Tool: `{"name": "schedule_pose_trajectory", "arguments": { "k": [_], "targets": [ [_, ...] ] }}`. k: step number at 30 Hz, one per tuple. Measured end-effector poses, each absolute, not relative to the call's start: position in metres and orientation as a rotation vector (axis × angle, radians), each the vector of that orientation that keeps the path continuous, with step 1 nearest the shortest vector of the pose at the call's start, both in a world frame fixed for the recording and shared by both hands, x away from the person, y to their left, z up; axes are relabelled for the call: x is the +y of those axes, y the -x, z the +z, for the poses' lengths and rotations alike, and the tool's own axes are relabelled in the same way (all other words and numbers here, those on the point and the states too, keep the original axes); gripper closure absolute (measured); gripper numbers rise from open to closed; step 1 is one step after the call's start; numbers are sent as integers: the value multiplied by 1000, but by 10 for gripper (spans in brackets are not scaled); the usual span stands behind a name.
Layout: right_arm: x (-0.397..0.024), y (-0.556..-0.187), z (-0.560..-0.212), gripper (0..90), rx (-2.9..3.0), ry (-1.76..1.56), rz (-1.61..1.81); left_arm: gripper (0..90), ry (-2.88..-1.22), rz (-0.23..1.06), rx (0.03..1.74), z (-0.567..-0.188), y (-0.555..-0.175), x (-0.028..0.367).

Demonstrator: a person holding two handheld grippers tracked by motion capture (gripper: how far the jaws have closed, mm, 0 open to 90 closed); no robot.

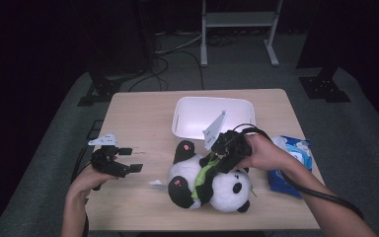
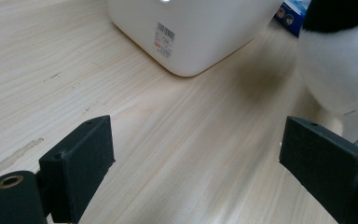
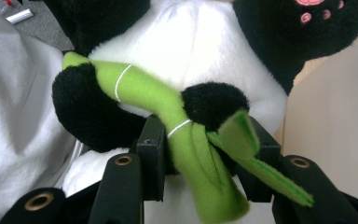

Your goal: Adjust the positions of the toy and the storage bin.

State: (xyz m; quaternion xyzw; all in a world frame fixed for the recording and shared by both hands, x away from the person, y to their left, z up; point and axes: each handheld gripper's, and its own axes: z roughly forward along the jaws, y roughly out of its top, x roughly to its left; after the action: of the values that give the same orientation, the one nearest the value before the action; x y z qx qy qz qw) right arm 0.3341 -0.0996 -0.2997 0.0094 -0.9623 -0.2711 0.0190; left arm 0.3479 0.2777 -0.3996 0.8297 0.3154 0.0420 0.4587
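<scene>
A black and white panda plush [image 1: 225, 187] lies on its back on the wooden table [image 1: 138, 123], hugging a green felt bamboo stalk [image 1: 205, 174]. My right gripper [image 1: 220, 157] comes down on it from the right. In the right gripper view the bamboo stalk [image 3: 144, 88] and the panda's [image 3: 205, 42] black paw sit between the jaws, with the right gripper [image 3: 205, 154] shut on the stalk. My left gripper [image 1: 131, 159] is held at the table's left, open and empty. In the left gripper view, bare wood shows in the wide gap of the left gripper [image 2: 196, 154].
A white plastic bin [image 1: 212, 116] stands behind the panda, and the same bin [image 2: 191, 32] is seen ahead of the left jaws. A blue packet [image 1: 291, 165] lies at the right edge of the table. A small white tag [image 1: 156, 183] rests beside the panda's foot.
</scene>
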Motion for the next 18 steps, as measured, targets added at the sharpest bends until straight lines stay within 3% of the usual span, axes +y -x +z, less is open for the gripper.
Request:
{"name": "schedule_pose_trajectory", "arguments": {
  "k": [18],
  "targets": [
    [-101, -328, -251, 574, -3048, -25, -855, 87, -2035, 99, 787, -401, -349, 281]
  ]
}}
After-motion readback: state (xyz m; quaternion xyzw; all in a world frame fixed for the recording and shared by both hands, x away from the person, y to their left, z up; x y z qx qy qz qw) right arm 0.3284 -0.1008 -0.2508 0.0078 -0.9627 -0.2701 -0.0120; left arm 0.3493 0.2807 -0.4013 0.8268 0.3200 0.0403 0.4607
